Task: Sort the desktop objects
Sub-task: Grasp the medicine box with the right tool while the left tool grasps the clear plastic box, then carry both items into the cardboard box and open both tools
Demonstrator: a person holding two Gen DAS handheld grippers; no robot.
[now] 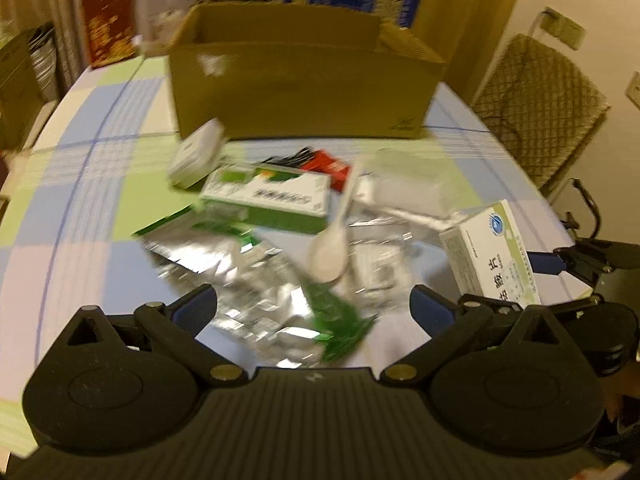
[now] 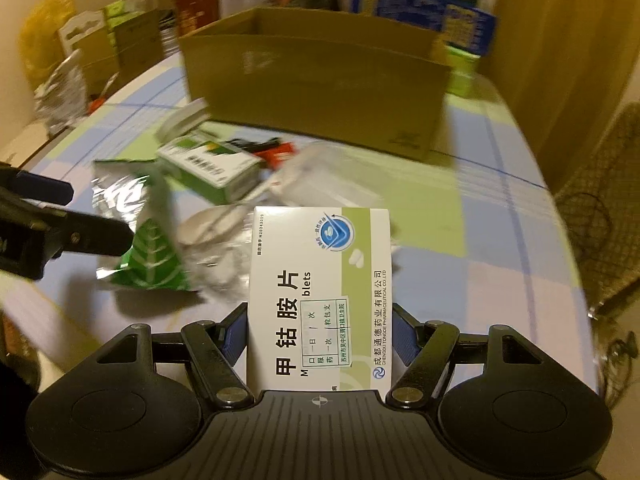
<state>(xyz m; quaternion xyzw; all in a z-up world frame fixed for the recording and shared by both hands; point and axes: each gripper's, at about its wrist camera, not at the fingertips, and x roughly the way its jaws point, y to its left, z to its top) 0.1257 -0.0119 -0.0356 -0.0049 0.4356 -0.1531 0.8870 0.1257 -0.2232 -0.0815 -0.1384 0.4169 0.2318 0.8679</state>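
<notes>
My right gripper is shut on a white and green medicine box and holds it above the table; the box also shows in the left wrist view. My left gripper is open and empty over a silver and green foil bag, with a white plastic spoon just ahead. A green and white medicine box, a round white case and a red packet lie in the pile. An open cardboard box stands behind the pile.
The table has a checked cloth. Cartons and boxes stand along the far edge. A chair is at the right. A clear plastic bag lies right of the pile.
</notes>
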